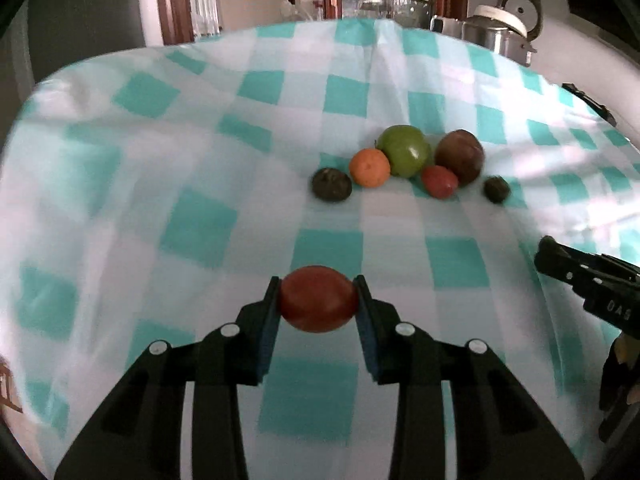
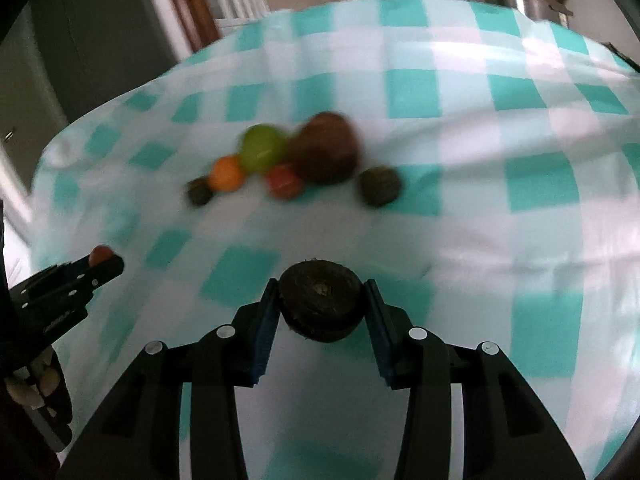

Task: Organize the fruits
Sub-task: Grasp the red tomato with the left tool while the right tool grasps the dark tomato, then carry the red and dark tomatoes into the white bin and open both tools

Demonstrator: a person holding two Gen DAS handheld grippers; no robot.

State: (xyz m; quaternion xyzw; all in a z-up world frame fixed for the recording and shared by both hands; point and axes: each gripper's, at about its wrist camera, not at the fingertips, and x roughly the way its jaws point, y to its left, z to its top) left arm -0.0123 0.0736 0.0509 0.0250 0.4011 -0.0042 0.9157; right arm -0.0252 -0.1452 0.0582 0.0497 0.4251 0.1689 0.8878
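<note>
A teal-and-white checked cloth [image 1: 200,128] covers the counter; a steel cooker [image 1: 502,36] stands behind. The left gripper [image 1: 318,300] clamps a red tomato [image 1: 318,298], the right gripper [image 2: 322,306] a dark round fruit [image 2: 320,304]. Six fruits cluster mid-cloth, among them an orange [image 1: 369,168], blurred in the right wrist view.
</note>
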